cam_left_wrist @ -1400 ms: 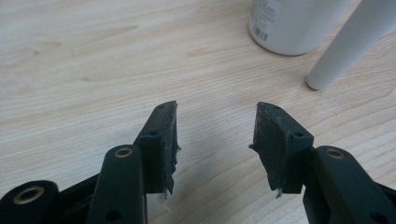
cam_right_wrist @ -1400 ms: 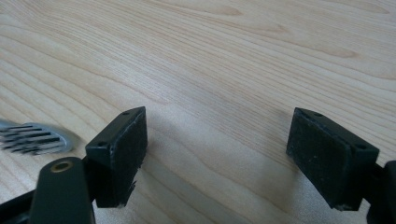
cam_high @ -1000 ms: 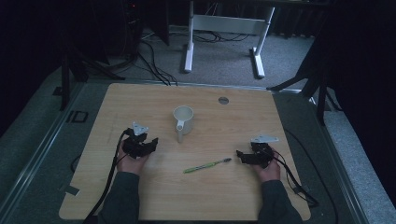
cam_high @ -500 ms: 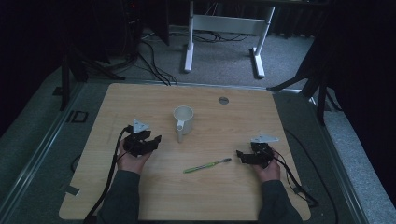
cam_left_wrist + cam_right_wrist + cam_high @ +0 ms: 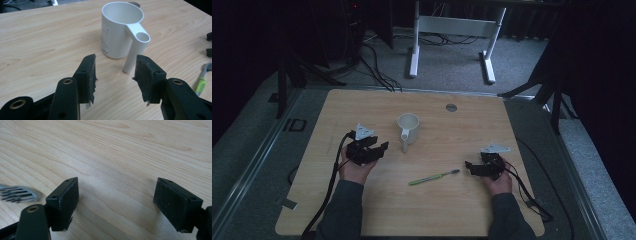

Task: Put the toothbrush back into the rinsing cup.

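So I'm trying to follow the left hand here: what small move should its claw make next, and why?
Probably ease the left claw forward so its jaws straddle the handle of the white mug. The jaws stand open with nothing between them, they have just been closing a little, and the handle's tube stands just ahead, slightly right of the gap. The toothbrush lies nearer the right claw, which is open over bare table.

On the wooden table (image 5: 362, 105), a white mug (image 5: 408, 128) stands between the 2 grippers, the left gripper (image 5: 379, 148) near it, the right gripper (image 5: 468, 166) just beside a green toothbrush (image 5: 433, 177).
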Action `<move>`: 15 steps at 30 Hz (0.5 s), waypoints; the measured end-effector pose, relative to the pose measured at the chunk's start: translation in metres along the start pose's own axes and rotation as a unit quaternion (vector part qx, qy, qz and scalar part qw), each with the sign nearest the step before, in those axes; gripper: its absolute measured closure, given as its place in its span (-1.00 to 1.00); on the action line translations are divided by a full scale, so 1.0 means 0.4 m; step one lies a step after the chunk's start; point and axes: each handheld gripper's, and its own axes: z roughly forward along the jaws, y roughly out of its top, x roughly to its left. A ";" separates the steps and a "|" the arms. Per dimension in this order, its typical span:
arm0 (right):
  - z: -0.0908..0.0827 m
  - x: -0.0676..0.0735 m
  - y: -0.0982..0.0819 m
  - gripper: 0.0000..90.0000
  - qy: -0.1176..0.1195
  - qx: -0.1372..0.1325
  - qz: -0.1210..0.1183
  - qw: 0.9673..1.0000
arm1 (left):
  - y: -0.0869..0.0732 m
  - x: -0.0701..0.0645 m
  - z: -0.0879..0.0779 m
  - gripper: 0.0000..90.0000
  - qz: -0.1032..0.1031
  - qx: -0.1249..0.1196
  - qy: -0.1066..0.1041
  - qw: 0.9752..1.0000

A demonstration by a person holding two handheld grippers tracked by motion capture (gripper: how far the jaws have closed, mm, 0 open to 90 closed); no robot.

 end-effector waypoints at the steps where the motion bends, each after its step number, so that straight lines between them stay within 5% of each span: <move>1: 0.000 0.000 0.000 -0.56 0.000 0.000 0.000 1.000 | 0.001 -0.002 0.000 0.16 0.000 -0.001 0.000 1.000; 15: 0.000 0.000 0.000 -0.56 0.000 0.000 0.000 1.000 | 0.019 -0.034 0.005 0.17 0.026 0.001 -0.030 0.999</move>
